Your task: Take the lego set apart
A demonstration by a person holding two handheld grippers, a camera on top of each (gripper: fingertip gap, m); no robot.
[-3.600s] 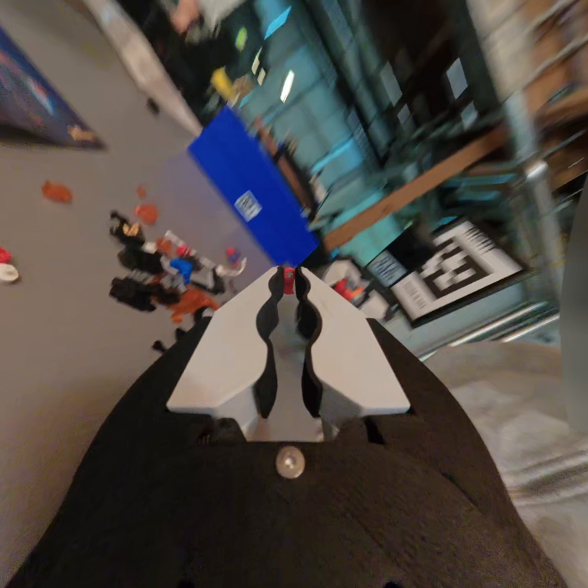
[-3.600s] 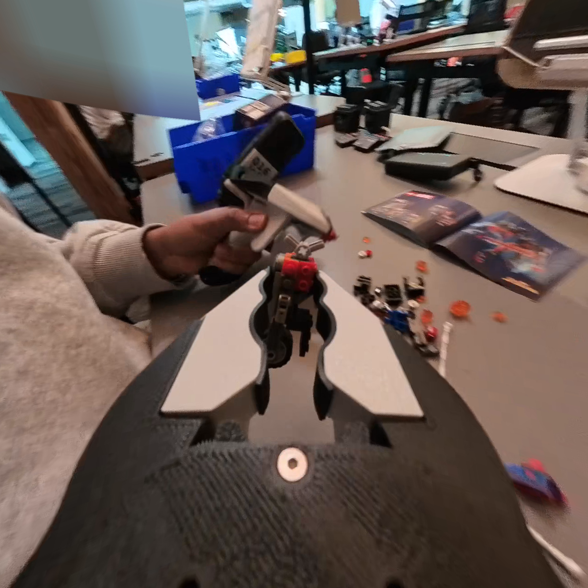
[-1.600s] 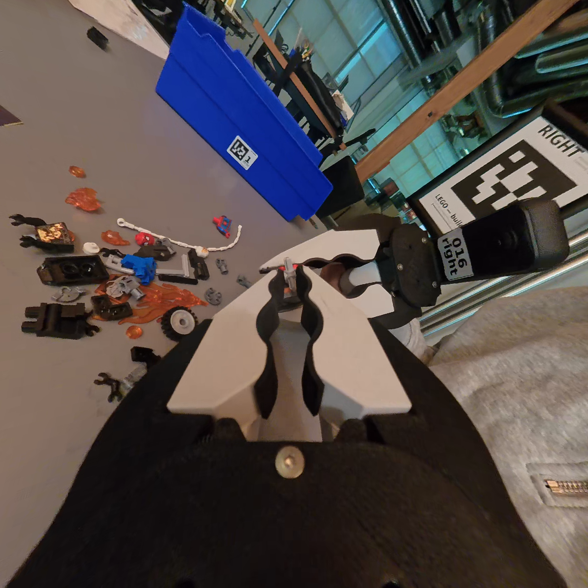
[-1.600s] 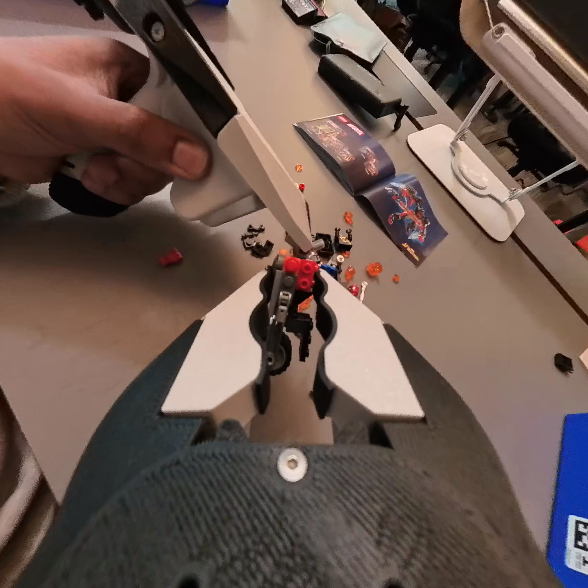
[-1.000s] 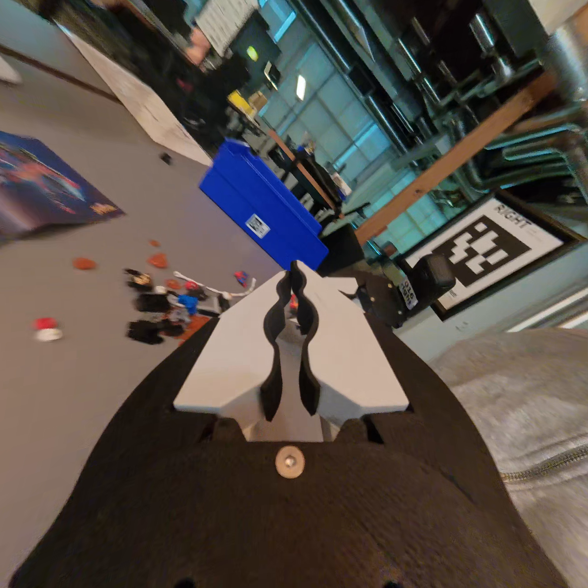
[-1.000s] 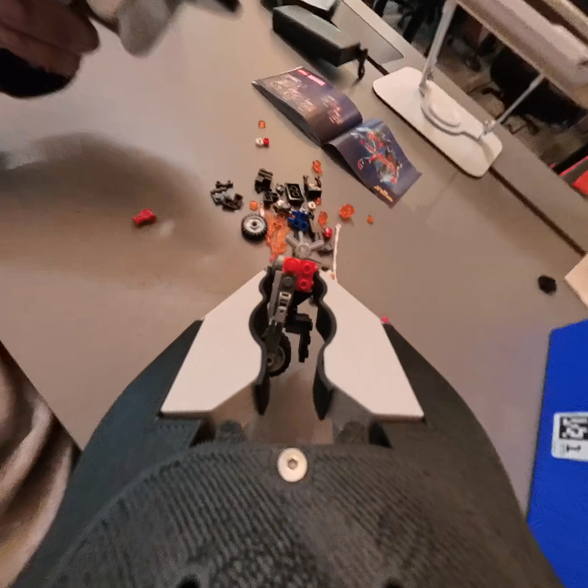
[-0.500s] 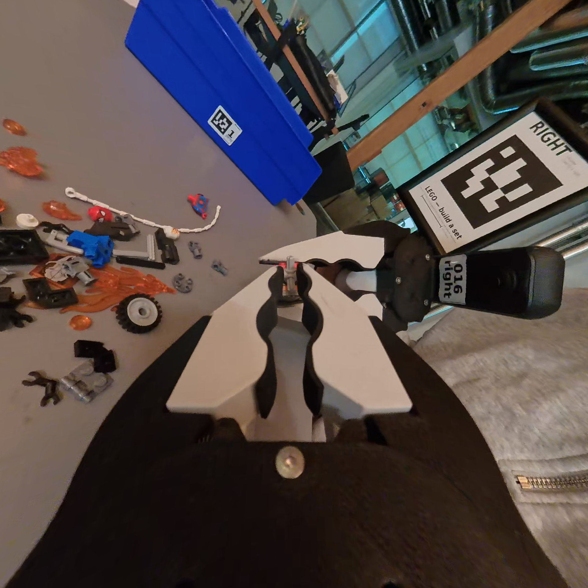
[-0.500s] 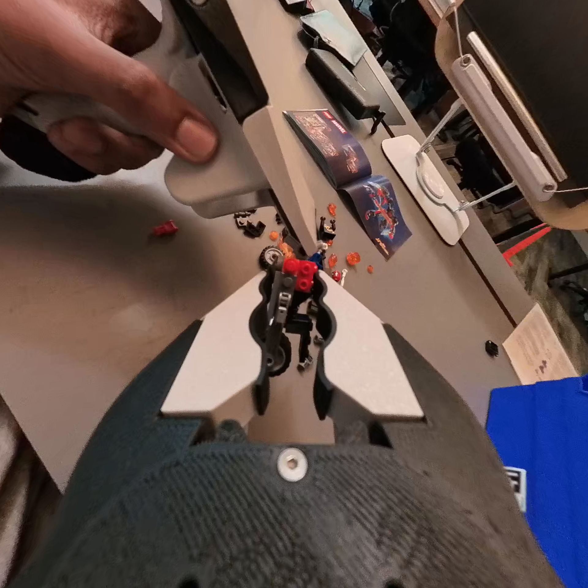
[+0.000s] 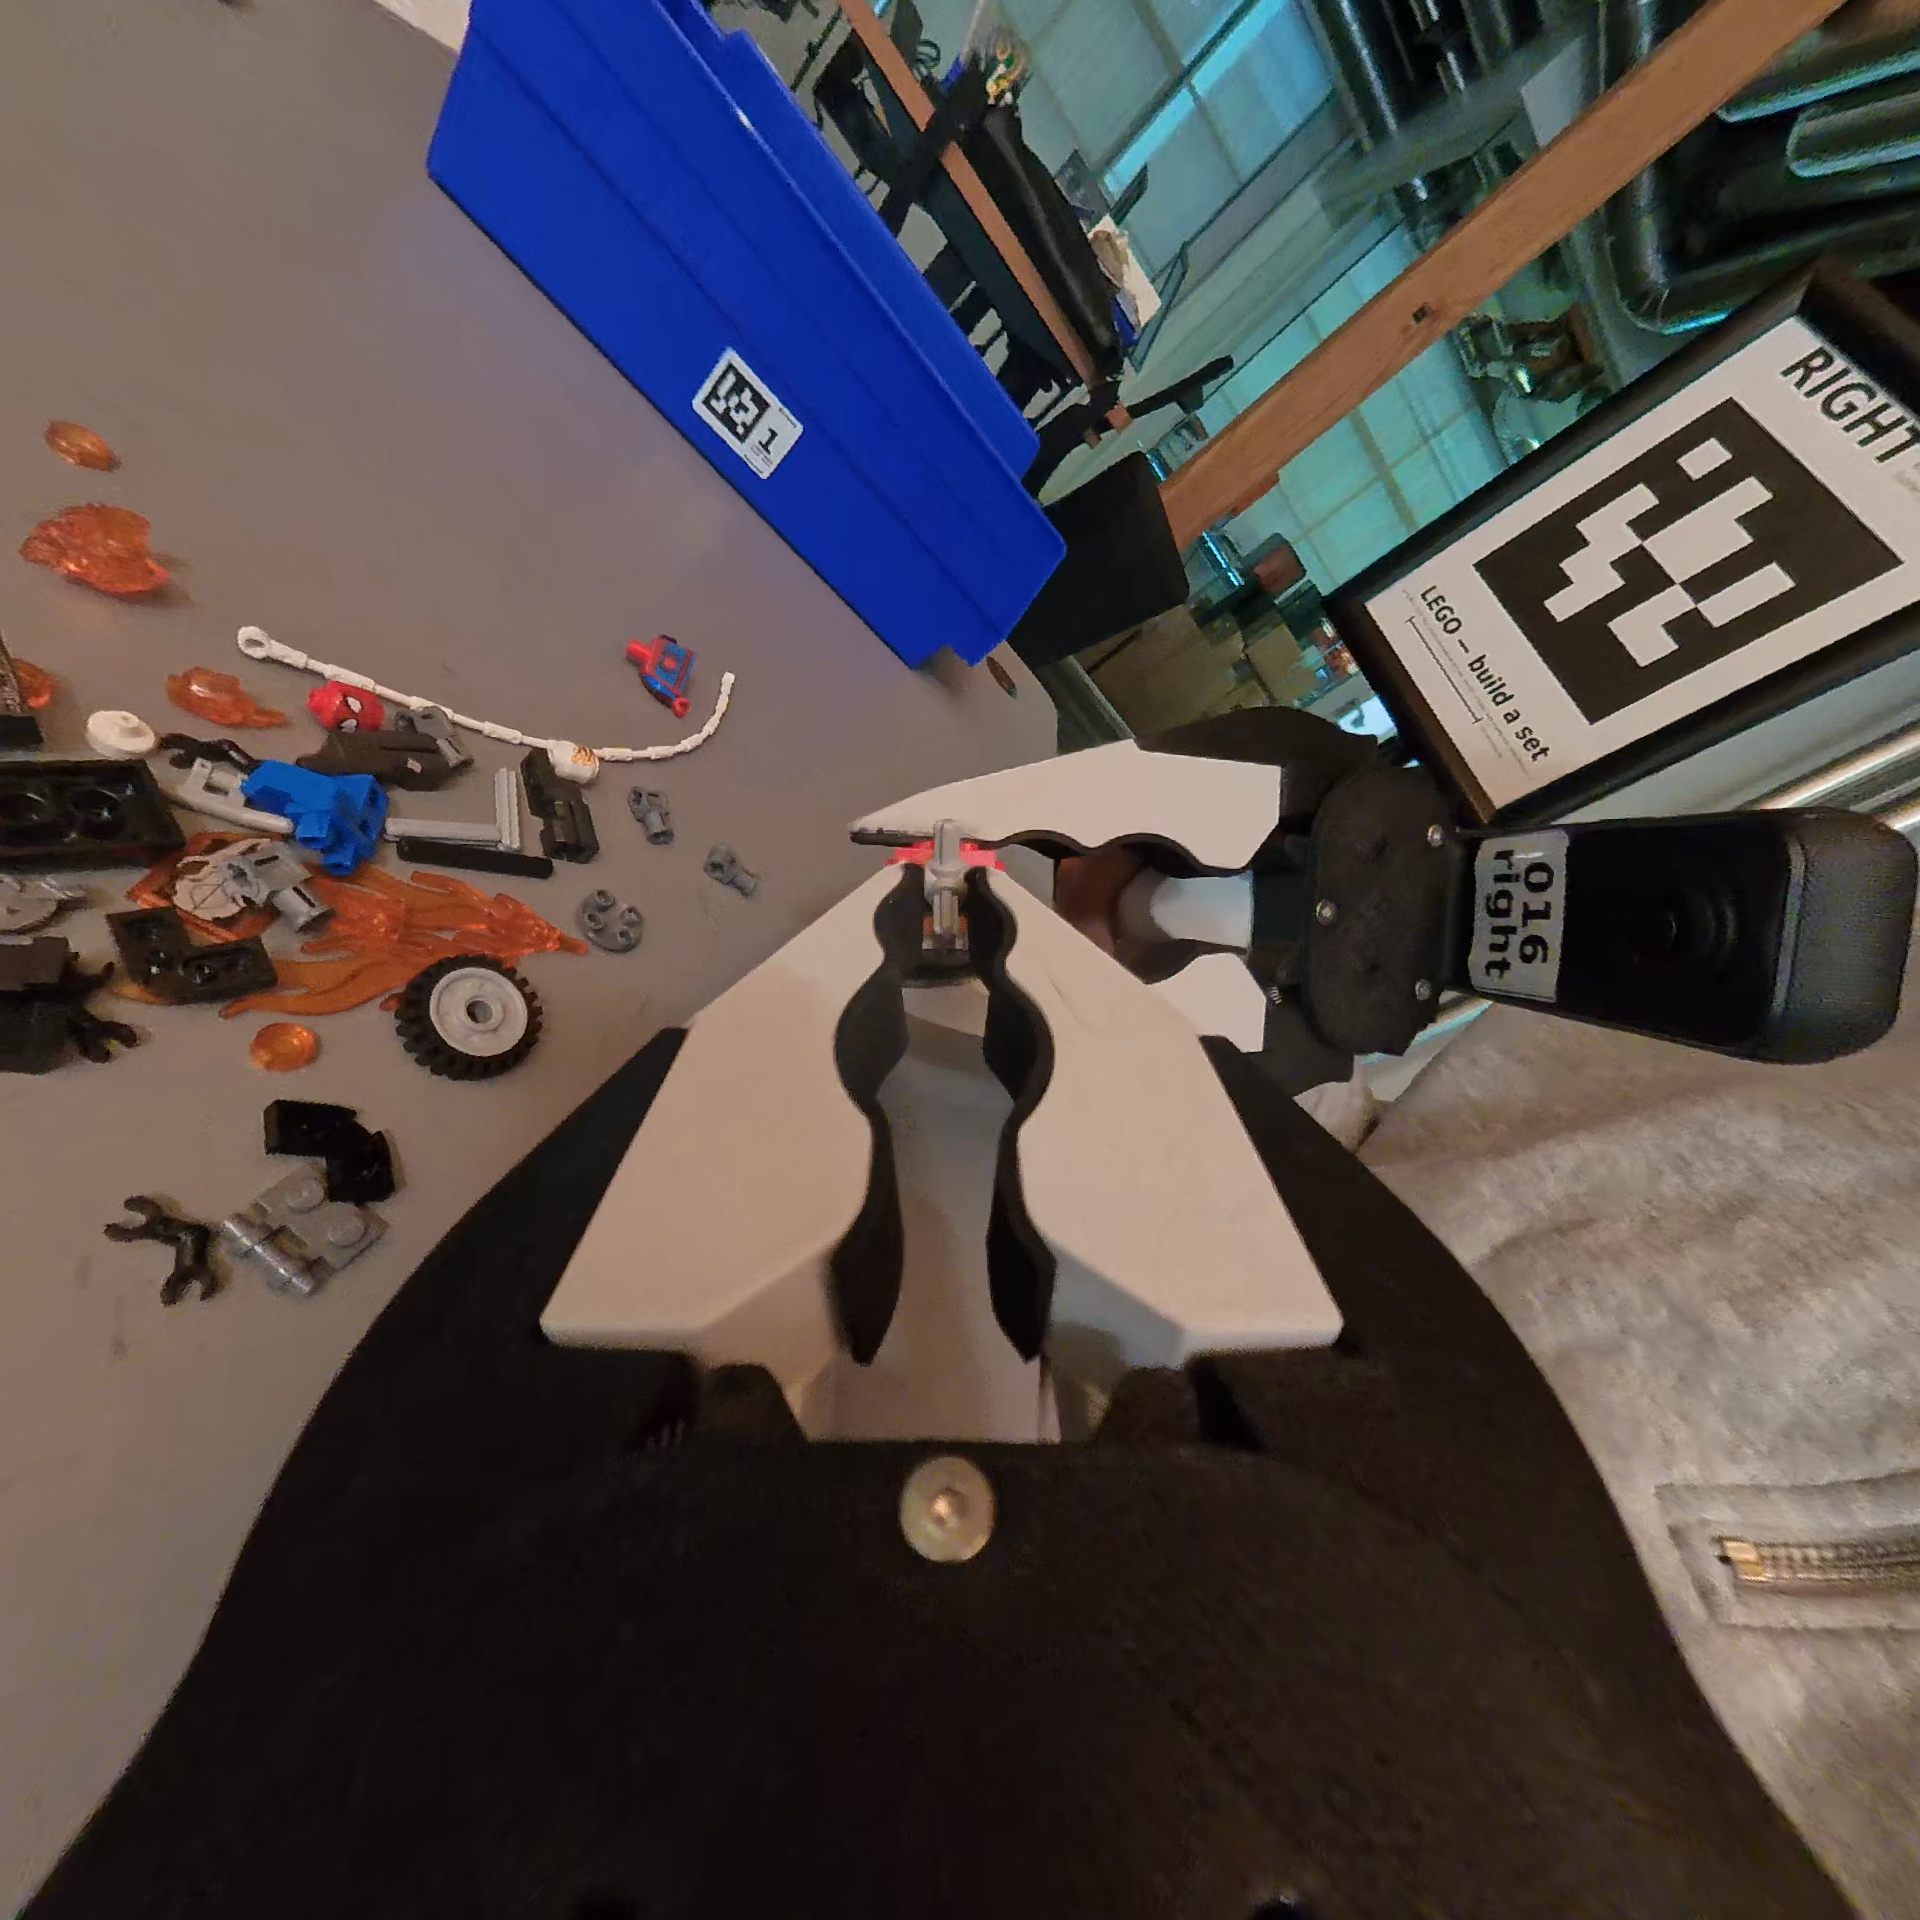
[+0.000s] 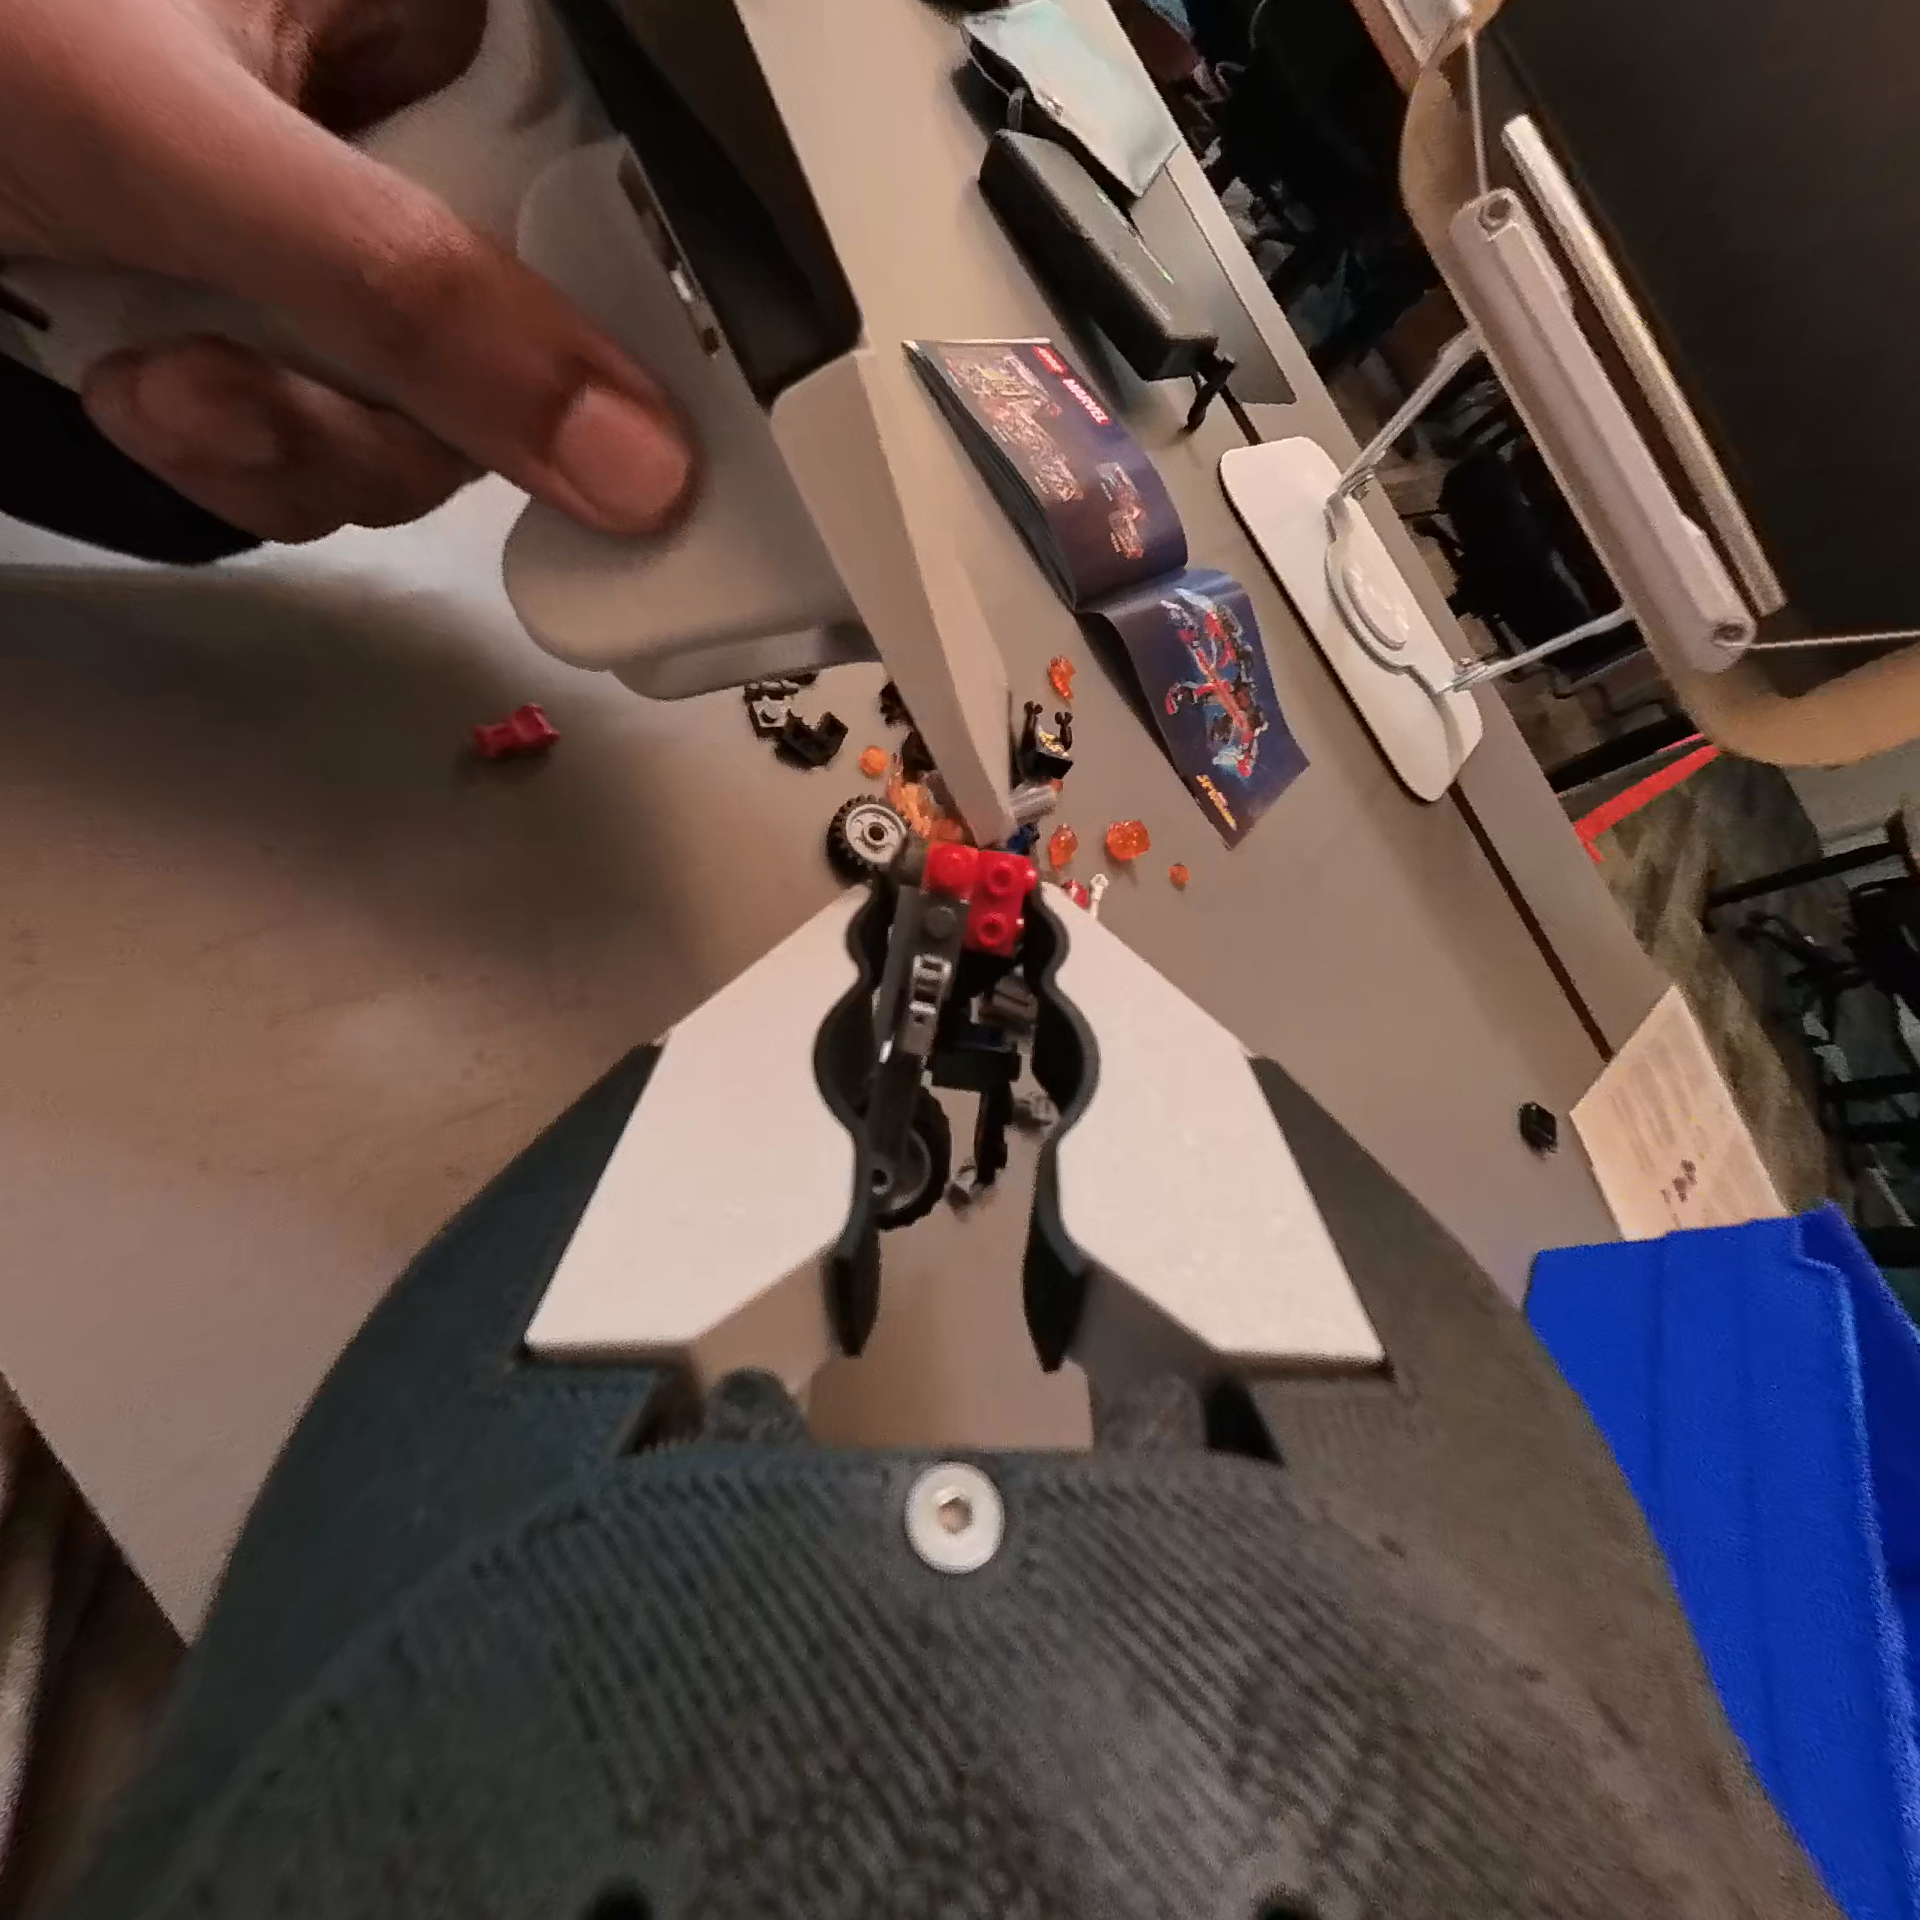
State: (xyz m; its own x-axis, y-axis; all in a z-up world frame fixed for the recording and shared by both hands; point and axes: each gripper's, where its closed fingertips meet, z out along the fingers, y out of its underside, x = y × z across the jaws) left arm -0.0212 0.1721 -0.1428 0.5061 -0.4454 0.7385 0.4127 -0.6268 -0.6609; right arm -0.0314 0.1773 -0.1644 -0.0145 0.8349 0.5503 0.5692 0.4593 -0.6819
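Observation:
My right gripper (image 10: 948,904) is shut on the partly built lego motorbike (image 10: 935,1018), held above the table. The bike has red bricks (image 10: 982,894) on top, a grey fork and a black wheel (image 10: 914,1153) between the fingers. My left gripper (image 9: 943,883) is shut on a small grey T-shaped piece (image 9: 943,857) at the top of that model. In the right wrist view its white finger (image 10: 935,644) comes down from the upper left, held by a hand (image 10: 312,312). In the left wrist view the right gripper's finger (image 9: 1091,800) lies across just beyond my tips.
Loose pieces lie on the grey table (image 9: 312,364): a wheel (image 9: 470,1013), a blue piece (image 9: 332,810), orange flames (image 9: 416,925), a white chain (image 9: 468,717), a red piece (image 10: 514,732). A blue bin (image 9: 727,312), an open booklet (image 10: 1122,540) and a lamp base (image 10: 1351,613) stand farther off. The grippers are tip to tip, or close to it.
A second ago the left gripper was away from the model. It has come back and closed its tips on the grey piece at the top. The right gripper still holds the bike.

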